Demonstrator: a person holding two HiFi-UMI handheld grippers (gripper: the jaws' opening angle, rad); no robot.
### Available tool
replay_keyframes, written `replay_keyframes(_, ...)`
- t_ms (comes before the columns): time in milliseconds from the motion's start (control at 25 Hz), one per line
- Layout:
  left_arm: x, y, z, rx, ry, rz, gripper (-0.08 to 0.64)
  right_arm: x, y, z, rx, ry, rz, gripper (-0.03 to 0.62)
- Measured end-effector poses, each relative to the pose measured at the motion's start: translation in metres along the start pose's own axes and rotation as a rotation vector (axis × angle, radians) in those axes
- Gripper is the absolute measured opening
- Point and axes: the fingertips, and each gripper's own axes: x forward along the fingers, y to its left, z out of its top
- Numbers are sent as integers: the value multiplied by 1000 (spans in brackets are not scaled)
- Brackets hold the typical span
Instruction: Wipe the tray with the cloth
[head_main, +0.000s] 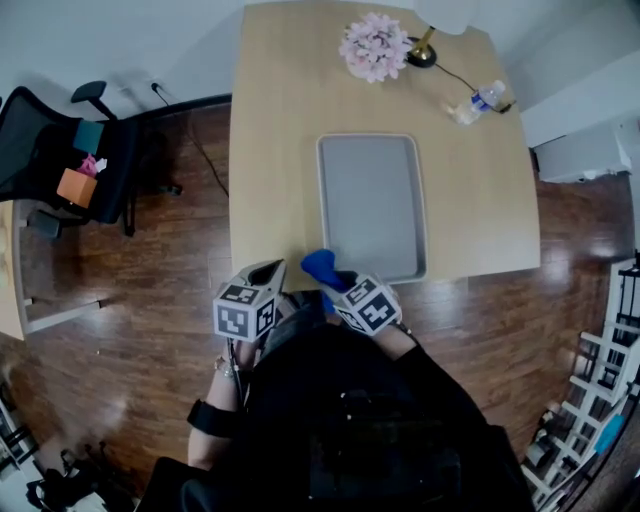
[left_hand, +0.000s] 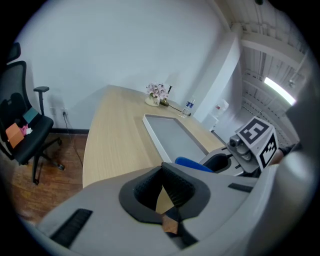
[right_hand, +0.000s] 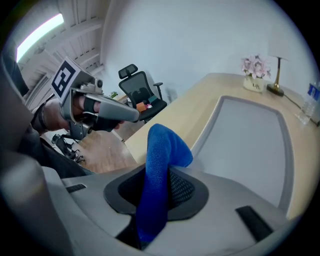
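The grey tray (head_main: 370, 205) lies lengthwise in the middle of the light wooden table (head_main: 270, 150), with nothing on it. My right gripper (head_main: 335, 280) is at the table's near edge, just short of the tray's near left corner. It is shut on a blue cloth (head_main: 318, 265) that sticks up out of the jaws. In the right gripper view the cloth (right_hand: 162, 150) is folded between the pads of the right gripper (right_hand: 162, 176), with the tray (right_hand: 250, 135) ahead of it. My left gripper (head_main: 272, 268) is beside it on the left, over the table's edge. Its fingertips (left_hand: 161, 170) meet with nothing between them.
At the table's far end stand a pot of pink flowers (head_main: 375, 45), a lamp base (head_main: 422, 55) with its cord, and a water bottle (head_main: 478, 102). A black office chair (head_main: 70, 155) with small items on it stands on the wooden floor to the left.
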Motion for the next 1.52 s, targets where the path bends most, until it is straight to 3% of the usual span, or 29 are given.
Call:
replay_keyframes(120,-5,4,3,2,-16,-12,2,-11,1,9,3,-11,-36,100)
replay_keyframes(440,1,8,-1,-7,15,-11,2,1,-22,-10,52,77,-97,100)
replay_keyframes(840,13,8,-6,-23,65,-6,2,30,-34,-6,24,165,-78,101)
replay_keyframes(1520,41,13,20,-73,66,9,2,49,-107,72,-46,186,-134,101)
